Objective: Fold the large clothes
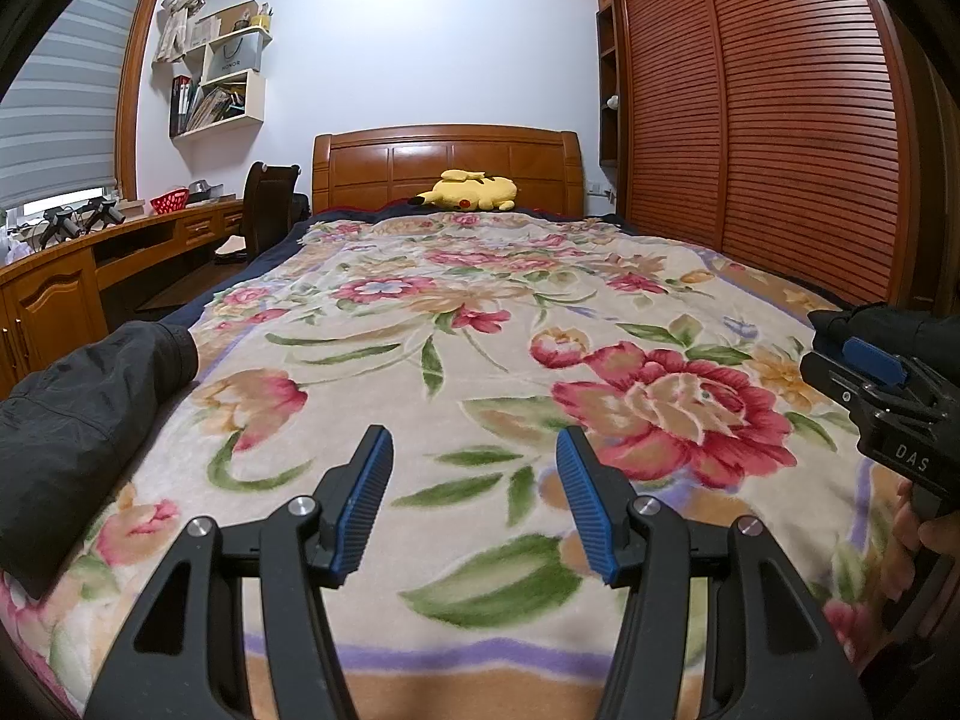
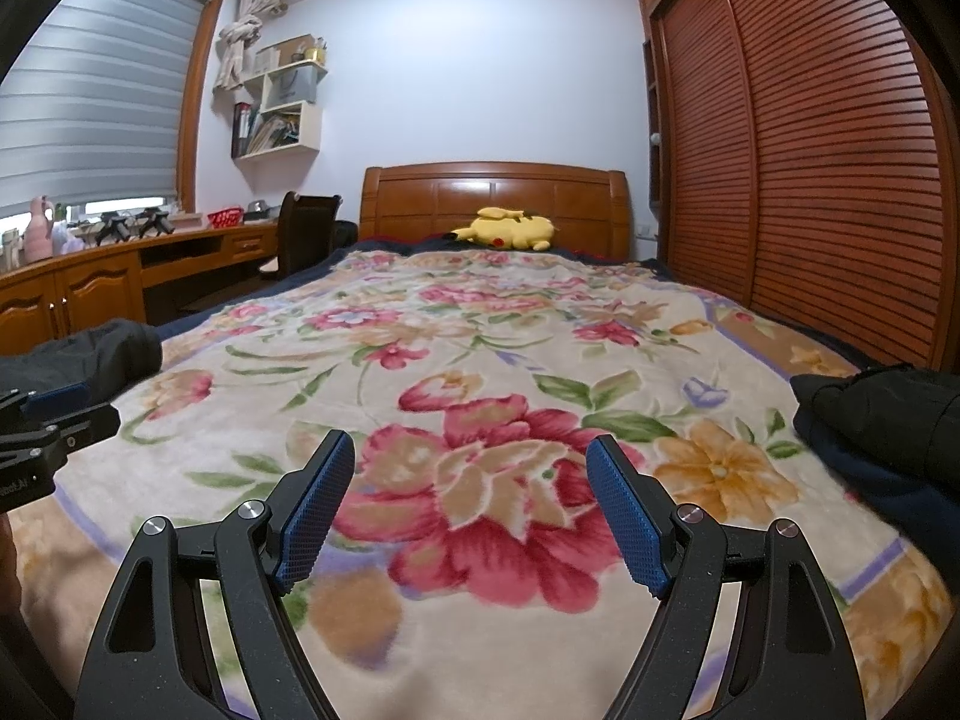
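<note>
A black jacket sleeve (image 1: pixel 90 420) lies on the left edge of the floral blanket (image 1: pixel 456 324); it also shows in the right wrist view (image 2: pixel 90 354). Another dark garment part (image 2: pixel 882 426) lies at the bed's right edge, also in the left wrist view (image 1: pixel 876 324). My left gripper (image 1: pixel 474 450) is open and empty above the blanket's near end. My right gripper (image 2: pixel 471 456) is open and empty over a big red flower. Each gripper shows at the edge of the other's view: the right one (image 1: pixel 882 384), the left one (image 2: pixel 42 420).
A yellow plush toy (image 1: pixel 471 190) lies by the wooden headboard (image 1: pixel 447 165). A slatted wardrobe (image 1: pixel 780 120) runs along the right. A wooden desk (image 1: pixel 90 264) and a dark chair (image 1: pixel 267 204) stand left of the bed, under wall shelves (image 1: pixel 222 84).
</note>
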`<state>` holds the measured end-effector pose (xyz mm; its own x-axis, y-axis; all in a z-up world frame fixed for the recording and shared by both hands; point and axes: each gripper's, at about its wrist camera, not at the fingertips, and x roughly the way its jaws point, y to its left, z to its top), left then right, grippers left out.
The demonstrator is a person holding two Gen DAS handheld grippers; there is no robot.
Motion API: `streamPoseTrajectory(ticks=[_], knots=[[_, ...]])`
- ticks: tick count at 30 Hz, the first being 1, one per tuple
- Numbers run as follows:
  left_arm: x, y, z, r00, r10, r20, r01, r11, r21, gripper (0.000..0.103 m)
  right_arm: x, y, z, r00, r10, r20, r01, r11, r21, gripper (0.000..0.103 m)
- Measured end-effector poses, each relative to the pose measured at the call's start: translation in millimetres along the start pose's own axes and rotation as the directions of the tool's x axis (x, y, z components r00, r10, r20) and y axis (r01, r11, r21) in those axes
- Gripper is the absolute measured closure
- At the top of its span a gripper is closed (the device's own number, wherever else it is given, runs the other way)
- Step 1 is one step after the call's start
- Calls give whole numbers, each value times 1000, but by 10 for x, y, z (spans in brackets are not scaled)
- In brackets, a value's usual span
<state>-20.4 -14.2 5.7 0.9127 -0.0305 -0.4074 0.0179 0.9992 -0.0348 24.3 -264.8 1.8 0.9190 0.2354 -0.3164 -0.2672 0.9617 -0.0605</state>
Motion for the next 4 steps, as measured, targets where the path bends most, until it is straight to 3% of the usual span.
streamPoseTrajectory(ticks=[4], knots=[[-1, 2, 0, 1000, 0, 0, 0, 1000, 2, 47, -3, -4, -1, 1000, 0, 0, 0, 1000, -1, 22]])
